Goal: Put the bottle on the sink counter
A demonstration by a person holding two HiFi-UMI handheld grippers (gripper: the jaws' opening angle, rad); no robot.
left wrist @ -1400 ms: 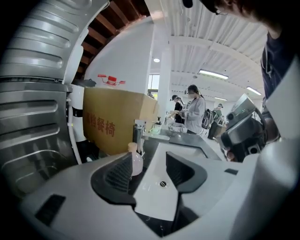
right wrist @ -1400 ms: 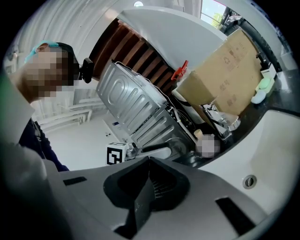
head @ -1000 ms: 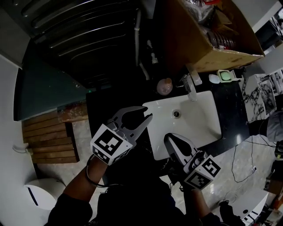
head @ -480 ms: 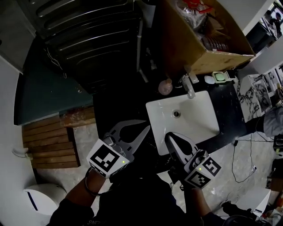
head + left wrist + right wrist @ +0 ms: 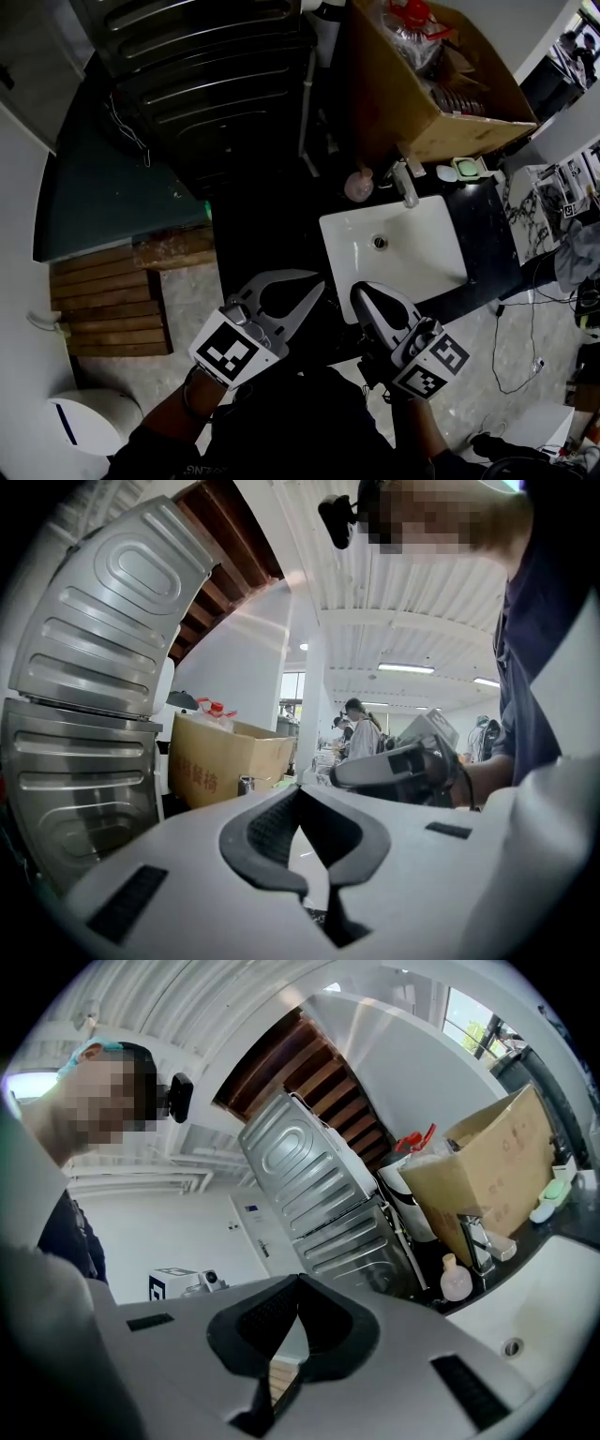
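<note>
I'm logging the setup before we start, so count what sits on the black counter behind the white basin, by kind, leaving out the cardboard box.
Round pinkish bottle: 1
Faucet: 1
Soap dish with green soap: 1
Small white oval item, too small to identify: 1
Total: 4

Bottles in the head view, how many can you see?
2: a pink bottle on the counter beside the faucet, and a red-capped one in the cardboard box; others may hide there.
</note>
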